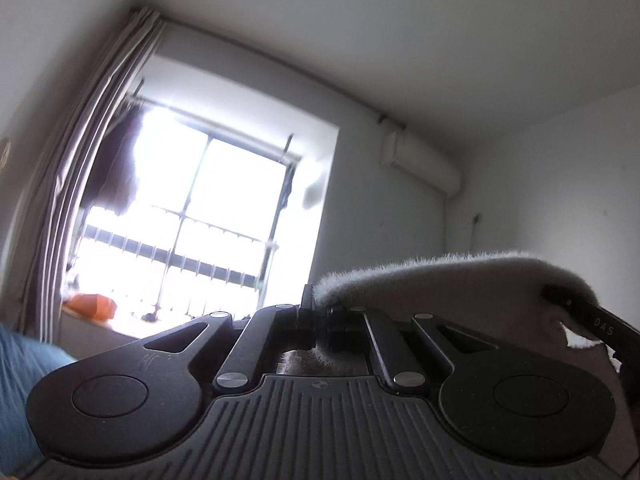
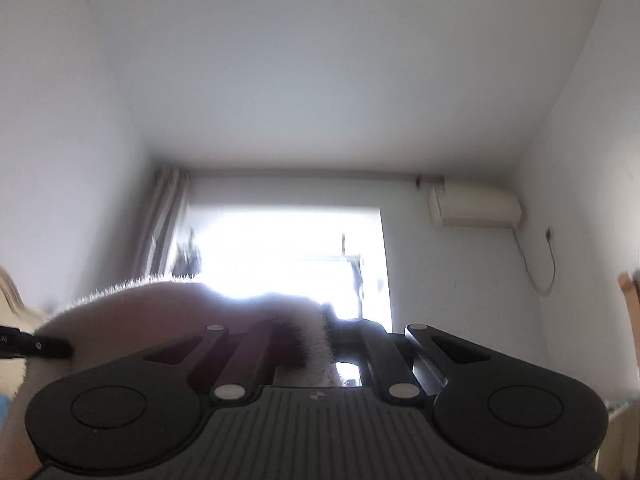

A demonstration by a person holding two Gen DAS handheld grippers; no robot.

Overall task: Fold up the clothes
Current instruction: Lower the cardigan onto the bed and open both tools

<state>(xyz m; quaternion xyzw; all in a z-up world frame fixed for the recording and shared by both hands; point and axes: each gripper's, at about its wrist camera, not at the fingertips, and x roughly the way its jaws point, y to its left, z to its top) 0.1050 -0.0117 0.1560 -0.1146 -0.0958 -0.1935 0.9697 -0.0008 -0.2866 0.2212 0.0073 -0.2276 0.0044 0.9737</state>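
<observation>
Left wrist view: both grippers clamp a fuzzy white garment, lifted toward the ceiling.
Left gripper [image 1: 316, 320] pinches the garment [image 1: 440, 280] at lower centre; it arcs right to the right gripper [image 2: 320, 332], also closed on it; window [image 1: 208, 208] left, air conditioner [image 2: 476, 208] upper right.

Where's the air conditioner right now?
The air conditioner hangs high on the far wall, right of the window, just under the ceiling, in both wrist views.
</observation>
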